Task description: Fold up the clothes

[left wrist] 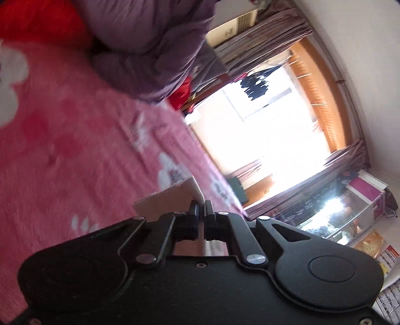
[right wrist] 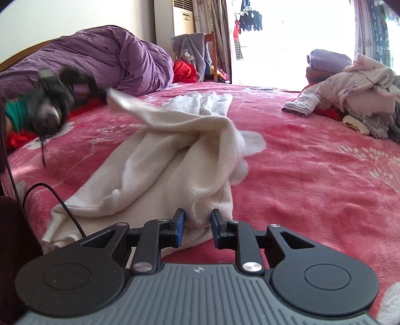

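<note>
A pink fleece bedspread (right wrist: 312,175) with white flower prints covers the bed and serves as the reference for everything else. At its far left side lies a bunched purple duvet (right wrist: 120,62), also seen from the left wrist view (left wrist: 150,45). At the bedspread's far right sits a loose pile of unfolded clothes (right wrist: 357,100), with a folded lilac item on top behind it. Beyond the bedspread's far edge stand a bright window with drawn curtains and a tall white air conditioner (right wrist: 183,17).

In the middle of the bedspread lies the cream-white garment (right wrist: 175,160), rumpled into long folds that run from the near edge toward the far side. One corner of it is lifted off the bedspread toward the left, stretched up to the blurred left gripper (right wrist: 100,88), whose fingers are closed tight and pinch that corner; in its own view a flap of pale cloth shows just past the closed fingertips (left wrist: 201,207).

At the bedspread's near edge, the right gripper (right wrist: 197,220) has its blue-padded fingers (right wrist: 179,226) partly open, astride a fold of the garment's near end; whether the pads press it cannot be told.
</note>
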{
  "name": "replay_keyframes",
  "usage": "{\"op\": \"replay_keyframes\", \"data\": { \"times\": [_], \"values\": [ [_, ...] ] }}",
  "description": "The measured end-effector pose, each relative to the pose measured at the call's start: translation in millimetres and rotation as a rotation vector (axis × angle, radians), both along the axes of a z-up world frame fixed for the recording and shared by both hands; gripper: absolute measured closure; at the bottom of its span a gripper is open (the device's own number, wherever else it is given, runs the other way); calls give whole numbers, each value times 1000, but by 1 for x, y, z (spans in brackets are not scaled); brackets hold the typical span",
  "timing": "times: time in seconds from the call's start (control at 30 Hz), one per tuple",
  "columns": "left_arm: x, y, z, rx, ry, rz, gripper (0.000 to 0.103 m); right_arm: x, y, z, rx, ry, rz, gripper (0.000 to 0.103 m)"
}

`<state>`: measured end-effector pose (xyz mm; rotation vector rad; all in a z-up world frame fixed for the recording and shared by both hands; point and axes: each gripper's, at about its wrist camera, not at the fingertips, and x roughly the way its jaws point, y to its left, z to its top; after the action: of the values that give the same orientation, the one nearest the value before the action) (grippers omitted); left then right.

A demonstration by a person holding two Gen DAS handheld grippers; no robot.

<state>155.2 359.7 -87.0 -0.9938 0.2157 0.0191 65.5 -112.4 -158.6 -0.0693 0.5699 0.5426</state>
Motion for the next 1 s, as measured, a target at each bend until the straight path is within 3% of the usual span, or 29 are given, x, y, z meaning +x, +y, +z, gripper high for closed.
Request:
{"op": "replay_keyframes", "data": {
  "times": [0.1, 0.27, 0.47, 0.7, 0.73, 0.83, 1.0],
  "values": [
    [-40, 25, 54, 40, -92, 42, 102, -3, 1, 2, 0, -9, 9, 77],
    [-103, 59, 96, 68, -140, 108, 102, -11, 2, 8, -1, -32, 26, 77],
    [-140, 67, 81, 36, -104, 131, 102, -21, 1, 22, 18, -80, 20, 77],
    [-113, 27, 64, 49, -24, 14, 102, -7, 25, 29, 32, -130, 57, 77],
    [-108, 20, 65, 56, -18, 0, 102, -2, 29, 26, 21, -116, 55, 77],
    [-106, 11, 72, 42, -45, -1, 102, 20, 39, 5, -87, 53, 54, 79],
    [-117, -6, 108, 66, -136, -23, 102, 11, 22, 12, -41, 59, 59, 78]
  ]
}}
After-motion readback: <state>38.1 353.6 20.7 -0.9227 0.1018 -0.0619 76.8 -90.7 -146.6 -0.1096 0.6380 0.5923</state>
